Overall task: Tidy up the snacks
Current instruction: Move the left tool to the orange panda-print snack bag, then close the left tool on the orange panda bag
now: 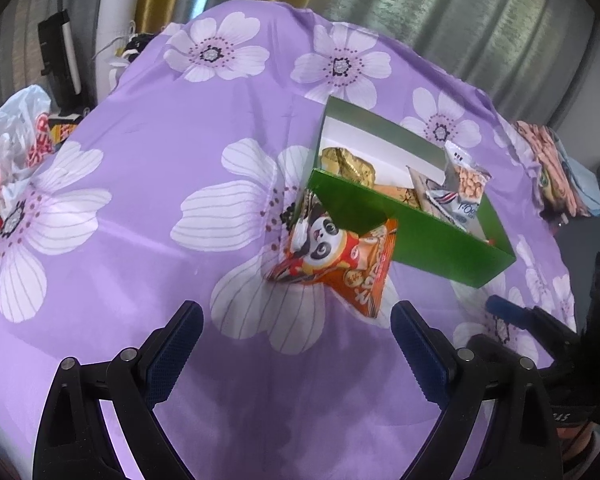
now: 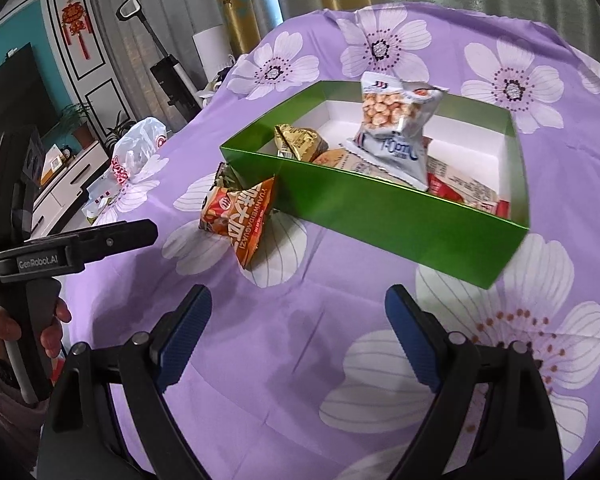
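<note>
Green card forms the walls of the open box [image 2: 380, 220], which serves as the landmark on the purple flowered tabletop [image 2: 300, 360]. Inside the box lie several packets: a gold-wrapped one [image 2: 298, 142] at its left end, and a grey peanut packet [image 2: 396, 128] propped upright on flatter packets toward its middle, probably because it was dropped in loosely.

One snack is not yet stowed: an orange panda packet [image 1: 336, 256] rests on the cloth, touching the box's near left corner from outside. A dark second wrapper [image 2: 226, 172] appears to lie partly under it; its identity cannot be told.

The left tongs [image 1: 298, 340] are spread wide and empty, aimed at the orange packet just beyond them, which suggests this packet is the next pick. The right tongs [image 2: 300, 328] are likewise spread and empty, set in front of the box's long near wall, possibly to steady the box.

A white plastic bag [image 2: 140, 148] sits well left of the box.
</note>
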{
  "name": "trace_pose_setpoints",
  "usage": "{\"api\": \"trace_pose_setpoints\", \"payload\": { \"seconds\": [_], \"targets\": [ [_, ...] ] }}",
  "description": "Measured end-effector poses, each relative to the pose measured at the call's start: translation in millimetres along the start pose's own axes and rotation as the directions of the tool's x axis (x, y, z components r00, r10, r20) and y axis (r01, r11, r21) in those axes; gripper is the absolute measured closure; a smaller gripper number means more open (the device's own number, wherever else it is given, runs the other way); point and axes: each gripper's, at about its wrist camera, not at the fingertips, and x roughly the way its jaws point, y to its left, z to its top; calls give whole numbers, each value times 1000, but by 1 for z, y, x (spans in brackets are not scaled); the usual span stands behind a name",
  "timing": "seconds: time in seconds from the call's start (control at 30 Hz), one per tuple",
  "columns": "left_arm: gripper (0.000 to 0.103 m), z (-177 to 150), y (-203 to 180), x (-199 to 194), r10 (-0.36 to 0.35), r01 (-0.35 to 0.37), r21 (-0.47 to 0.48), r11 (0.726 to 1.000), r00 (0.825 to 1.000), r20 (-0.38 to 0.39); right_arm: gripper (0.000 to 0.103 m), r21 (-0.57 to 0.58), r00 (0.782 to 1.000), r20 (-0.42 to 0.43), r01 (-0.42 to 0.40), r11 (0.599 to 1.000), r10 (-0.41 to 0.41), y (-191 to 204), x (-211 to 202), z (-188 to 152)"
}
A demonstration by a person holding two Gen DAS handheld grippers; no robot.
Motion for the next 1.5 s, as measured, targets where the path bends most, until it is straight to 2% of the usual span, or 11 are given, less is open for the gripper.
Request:
{"api": "trace_pose_setpoints", "payload": {
  "seconds": [0.27,0.63,0.97,1.5],
  "targets": [
    [8,12,-5,6,-25,25,15,1000,1000,8,14,-4,1000,2,-13,1000,13,4,11,10],
    [8,33,-32,10,-52,49,91,995,998,32,14,-22,999,19,-26,999,26,10,19,25],
    [8,49,-46,18,-77,73,114,991,996,36,14,-28,999,21,-40,999,41,13,29,36],
    [8,49,-32,31,-108,107,93,990,994,4,14,-49,998,9,-61,997,62,24,47,44]
  ]
}}
